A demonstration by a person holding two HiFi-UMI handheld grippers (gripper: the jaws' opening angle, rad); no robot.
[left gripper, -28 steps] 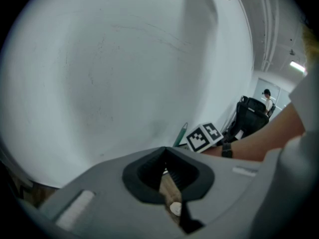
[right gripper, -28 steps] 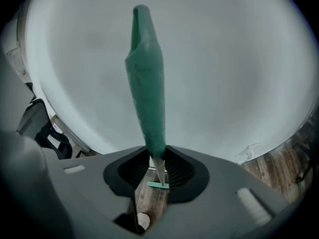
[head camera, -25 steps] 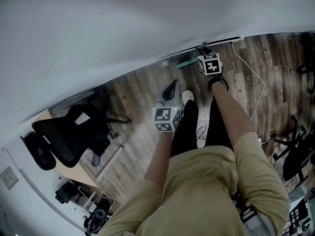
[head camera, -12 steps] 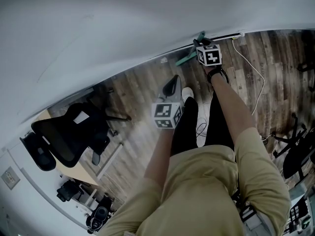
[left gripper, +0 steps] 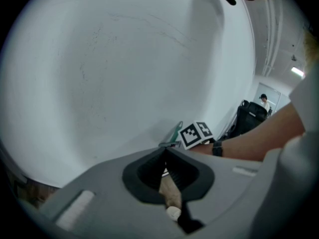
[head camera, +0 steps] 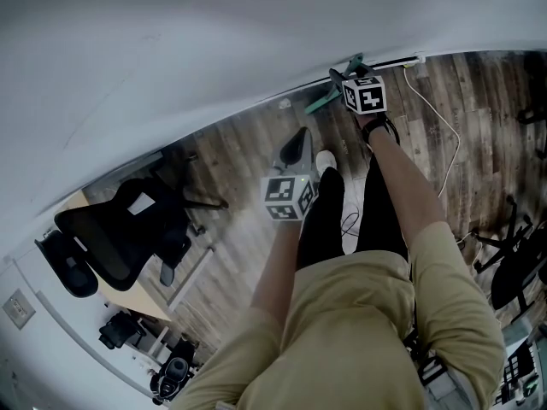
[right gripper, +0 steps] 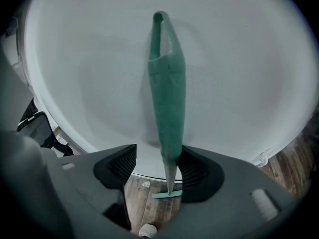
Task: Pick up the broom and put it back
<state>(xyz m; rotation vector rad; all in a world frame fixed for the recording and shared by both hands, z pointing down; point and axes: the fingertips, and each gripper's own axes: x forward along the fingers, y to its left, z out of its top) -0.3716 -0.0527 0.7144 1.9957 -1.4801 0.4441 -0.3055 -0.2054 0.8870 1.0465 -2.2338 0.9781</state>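
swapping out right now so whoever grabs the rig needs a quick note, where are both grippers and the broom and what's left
Left gripper: jaws together, holding nothing.
Right gripper: jaws apart around the broom handle, which touches only one pad, so it is not clamped.
Broom: upright against the wall, head on the floor.
Done, as it looks: broom put back.
To do: ease that open gripper away without tipping the broom.

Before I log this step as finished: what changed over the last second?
The right gripper moved closer to the wall, the broom going with it; the jaws now stand apart around the broom. Whether it just let go, the earlier pictures do not show. The left gripper, shut, barely shifted.
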